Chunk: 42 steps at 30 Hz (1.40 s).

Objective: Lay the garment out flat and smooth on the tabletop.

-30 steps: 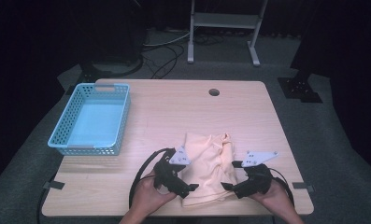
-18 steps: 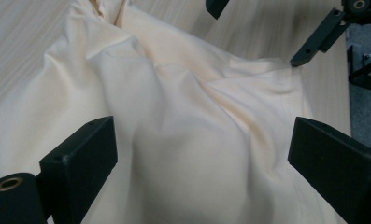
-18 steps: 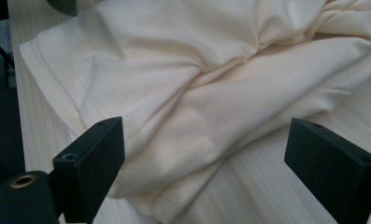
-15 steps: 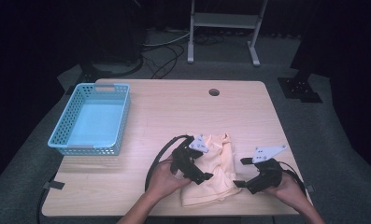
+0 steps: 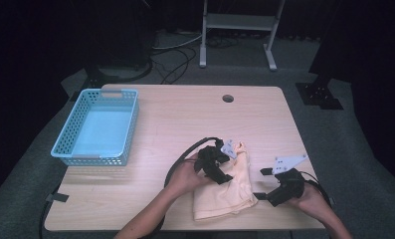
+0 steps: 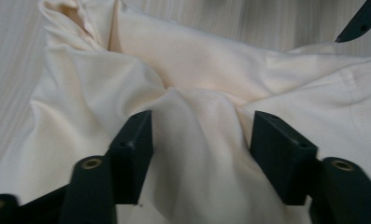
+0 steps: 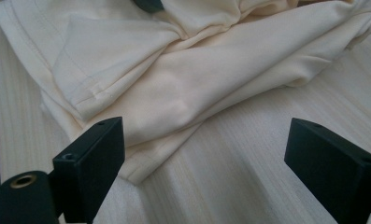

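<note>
A cream cloth point(image 5: 230, 199) lies crumpled near the front edge of the wooden table point(image 5: 185, 119). My left gripper point(image 5: 224, 175) rests on top of it, pointing toward the right. In the left gripper view its jaws point(image 6: 199, 135) have just been closing, and a raised ridge of the cloth point(image 6: 197, 60) is gathered between the pads. My right gripper point(image 5: 261, 183) sits on the table just right of the cloth, jaws wide apart. In the right gripper view point(image 7: 206, 140) bare wood lies between the jaws and the cloth's hem point(image 7: 174, 70) reaches the left jaw.
A light blue plastic basket point(image 5: 98, 127) stands at the table's left side with nothing in it. A round hole point(image 5: 228, 98) is near the far edge. A metal stand point(image 5: 237, 25) and cables lie on the floor behind.
My left gripper moved right and away from the front edge, onto the middle of the cloth, and its jaws narrowed. The right gripper shifted a little to the right, off the cloth.
</note>
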Each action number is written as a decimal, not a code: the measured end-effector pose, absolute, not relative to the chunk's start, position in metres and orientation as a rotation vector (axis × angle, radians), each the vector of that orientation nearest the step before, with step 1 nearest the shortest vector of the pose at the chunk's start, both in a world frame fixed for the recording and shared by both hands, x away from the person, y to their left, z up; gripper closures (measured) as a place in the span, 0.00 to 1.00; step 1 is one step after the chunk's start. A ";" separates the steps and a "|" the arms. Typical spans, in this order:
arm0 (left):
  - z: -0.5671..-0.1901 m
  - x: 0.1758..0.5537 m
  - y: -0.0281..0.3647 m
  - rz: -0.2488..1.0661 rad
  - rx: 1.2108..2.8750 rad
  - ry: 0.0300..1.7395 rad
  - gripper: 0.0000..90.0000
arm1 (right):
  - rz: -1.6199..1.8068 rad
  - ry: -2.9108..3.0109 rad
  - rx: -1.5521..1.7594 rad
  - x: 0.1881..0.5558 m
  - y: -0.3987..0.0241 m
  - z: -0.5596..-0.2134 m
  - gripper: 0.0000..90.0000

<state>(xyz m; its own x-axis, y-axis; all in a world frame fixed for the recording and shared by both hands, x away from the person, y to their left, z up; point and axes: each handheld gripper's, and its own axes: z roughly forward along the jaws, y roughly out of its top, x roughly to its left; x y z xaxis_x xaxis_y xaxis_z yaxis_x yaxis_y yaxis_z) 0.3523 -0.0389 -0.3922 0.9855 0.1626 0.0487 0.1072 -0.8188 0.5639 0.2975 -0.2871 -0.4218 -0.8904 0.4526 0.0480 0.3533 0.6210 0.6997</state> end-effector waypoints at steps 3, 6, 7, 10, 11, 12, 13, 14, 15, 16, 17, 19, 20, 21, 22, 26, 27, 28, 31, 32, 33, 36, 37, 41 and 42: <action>-0.397 0.354 -0.045 0.131 2.593 0.155 0.55 | 1.121 2.705 0.677 0.297 -0.286 -0.424 0.13; -0.402 0.355 -0.049 0.125 2.627 0.142 0.65 | 1.110 2.707 0.676 0.296 -0.286 -0.425 0.13; -0.404 0.355 -0.050 0.108 2.627 0.135 0.69 | 1.108 2.705 0.673 0.295 -0.286 -0.425 0.13; -0.404 0.357 -0.049 0.089 2.623 0.131 0.82 | 1.117 2.706 0.693 0.294 -0.287 -0.427 0.13; -0.404 0.357 -0.049 0.081 2.624 0.120 0.86 | 1.113 2.706 0.694 0.294 -0.287 -0.427 0.13; -0.404 0.357 -0.049 0.081 2.624 0.120 0.90 | 1.113 2.706 0.694 0.294 -0.287 -0.427 0.13; -0.404 0.358 -0.048 0.071 2.623 0.114 0.92 | 1.115 2.709 0.703 0.294 -0.287 -0.428 0.13; -0.403 0.358 -0.048 0.068 2.625 0.108 0.93 | 1.114 2.713 0.705 0.294 -0.287 -0.429 0.13; -0.403 0.358 -0.048 0.068 2.625 0.108 0.95 | 1.114 2.713 0.705 0.294 -0.287 -0.429 0.13; -0.403 0.358 -0.048 0.062 2.623 0.104 0.95 | 1.109 2.716 0.702 0.294 -0.286 -0.429 0.13; -0.403 0.359 -0.047 0.053 2.621 0.106 0.95 | 1.109 2.718 0.699 0.295 -0.287 -0.430 0.13; -0.402 0.360 -0.046 0.042 2.616 0.105 0.96 | 1.113 2.715 0.700 0.295 -0.287 -0.430 0.13; -0.401 0.361 -0.045 0.037 2.613 0.103 0.96 | 1.112 2.718 0.702 0.295 -0.287 -0.430 0.13; -0.398 0.361 -0.043 0.033 2.597 0.107 0.96 | 1.102 2.723 0.699 0.295 -0.288 -0.430 0.13; -0.398 0.361 -0.043 0.033 2.597 0.107 0.96 | 1.102 2.723 0.699 0.295 -0.288 -0.430 0.13; -0.388 0.359 -0.038 0.045 2.578 0.091 0.96 | 1.083 2.728 0.694 0.296 -0.288 -0.429 0.13; -0.384 0.358 -0.037 0.050 2.572 0.089 0.96 | 1.081 2.727 0.694 0.296 -0.289 -0.428 0.13; -0.377 0.358 -0.032 0.057 2.555 0.090 0.96 | 1.086 2.726 0.701 0.296 -0.290 -0.426 0.13; -0.372 0.358 -0.025 0.063 2.548 0.090 0.96 | 1.084 2.722 0.708 0.296 -0.292 -0.425 0.13; -0.370 0.357 -0.021 0.070 2.548 0.089 0.96 | 1.081 2.721 0.711 0.297 -0.292 -0.425 0.13; -0.368 0.356 -0.017 0.074 2.544 0.093 0.96 | 1.080 2.721 0.714 0.297 -0.293 -0.425 0.13; -0.360 0.354 -0.005 0.095 2.539 0.098 0.96 | 1.065 2.730 0.711 0.298 -0.292 -0.425 0.13; -0.358 0.353 -0.001 0.100 2.533 0.100 0.96 | 1.053 2.738 0.708 0.298 -0.290 -0.425 0.13; -0.349 0.350 0.015 0.132 2.529 0.117 0.96 | 1.045 2.740 0.707 0.299 -0.286 -0.424 0.13; -0.347 0.349 0.019 0.135 2.528 0.122 0.96 | 1.041 2.741 0.703 0.299 -0.284 -0.424 0.13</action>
<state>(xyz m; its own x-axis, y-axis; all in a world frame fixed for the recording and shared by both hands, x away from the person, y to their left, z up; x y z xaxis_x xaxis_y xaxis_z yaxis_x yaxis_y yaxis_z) 0.3491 0.0193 -0.3472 0.9906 0.1182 0.0694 0.0573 -0.8174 0.5733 0.2986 -0.2843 -0.4236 -0.8837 0.4658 0.0456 0.3786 0.6541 0.6548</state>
